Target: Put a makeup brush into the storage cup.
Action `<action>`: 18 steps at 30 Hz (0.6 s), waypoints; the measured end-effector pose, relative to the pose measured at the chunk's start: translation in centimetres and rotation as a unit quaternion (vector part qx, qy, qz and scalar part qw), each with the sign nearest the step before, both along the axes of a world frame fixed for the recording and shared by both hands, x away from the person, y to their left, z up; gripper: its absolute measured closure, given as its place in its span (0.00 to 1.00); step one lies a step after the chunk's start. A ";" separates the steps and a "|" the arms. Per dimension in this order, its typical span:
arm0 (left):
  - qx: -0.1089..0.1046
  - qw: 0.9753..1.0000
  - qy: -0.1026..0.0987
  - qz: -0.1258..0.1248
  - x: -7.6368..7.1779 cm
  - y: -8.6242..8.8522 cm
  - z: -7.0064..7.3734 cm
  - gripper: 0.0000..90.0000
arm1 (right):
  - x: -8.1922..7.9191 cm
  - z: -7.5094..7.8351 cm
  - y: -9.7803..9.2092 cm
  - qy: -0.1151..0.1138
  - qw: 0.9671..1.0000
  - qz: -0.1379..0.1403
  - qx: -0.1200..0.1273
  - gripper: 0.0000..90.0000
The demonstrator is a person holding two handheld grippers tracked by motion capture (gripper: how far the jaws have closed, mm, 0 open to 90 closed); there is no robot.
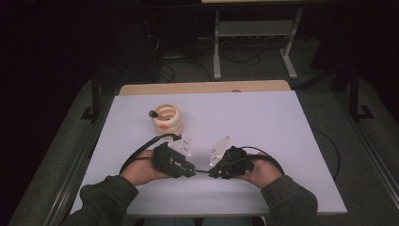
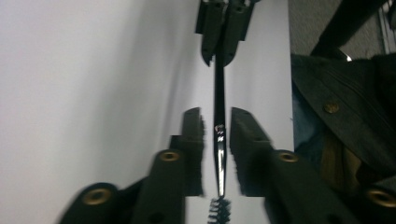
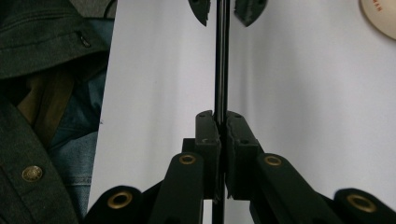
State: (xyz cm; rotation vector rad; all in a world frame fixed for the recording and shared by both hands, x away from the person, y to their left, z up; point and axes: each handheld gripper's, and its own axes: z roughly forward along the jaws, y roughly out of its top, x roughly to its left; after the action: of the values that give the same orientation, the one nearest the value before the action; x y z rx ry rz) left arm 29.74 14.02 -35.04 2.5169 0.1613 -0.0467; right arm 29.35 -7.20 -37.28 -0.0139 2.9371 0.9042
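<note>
A thin black wand (image 2: 218, 93) with a small spiral brush (image 2: 219, 210) at one end lies level between my two grippers, just above the white table (image 1: 263, 132). My right gripper (image 3: 219, 116) is shut on the wand (image 3: 220, 70). My left gripper (image 2: 216, 114) is open, one jaw on each side of the wand with a small gap to each. In the high view the left gripper (image 1: 192, 170) and right gripper (image 1: 212, 173) point at each other near the table's front middle, with the wand (image 1: 202, 171) between them.
A cream ringed holder (image 1: 167, 118) with an orange spot and a dark-tipped item stands behind the left gripper; its edge (image 3: 380, 18) shows in the right gripper view. The person's jacket (image 2: 345, 107) is close to the table's near edge. A metal frame (image 1: 254, 33) stands beyond the table.
</note>
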 end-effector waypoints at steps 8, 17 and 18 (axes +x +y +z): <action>-0.012 1.000 0.002 0.004 0.0 0.0 -0.2 0.81 | -0.2 -0.4 -0.2 0.001 1.000 -0.011 0.019 0.94; -0.004 1.000 0.005 -0.007 -0.1 -0.1 -0.2 0.94 | -0.4 -0.4 0.2 -0.012 1.000 -0.016 0.023 0.89; 0.001 1.000 0.005 -0.006 -0.1 -0.1 -0.2 0.94 | -0.4 -0.4 0.3 -0.010 1.000 -0.021 0.021 0.86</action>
State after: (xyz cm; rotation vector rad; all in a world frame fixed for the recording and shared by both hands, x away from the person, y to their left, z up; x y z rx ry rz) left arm 29.69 13.87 -35.27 2.5196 0.1498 -0.0637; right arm 28.97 -6.91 -37.68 0.0398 2.8887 0.9537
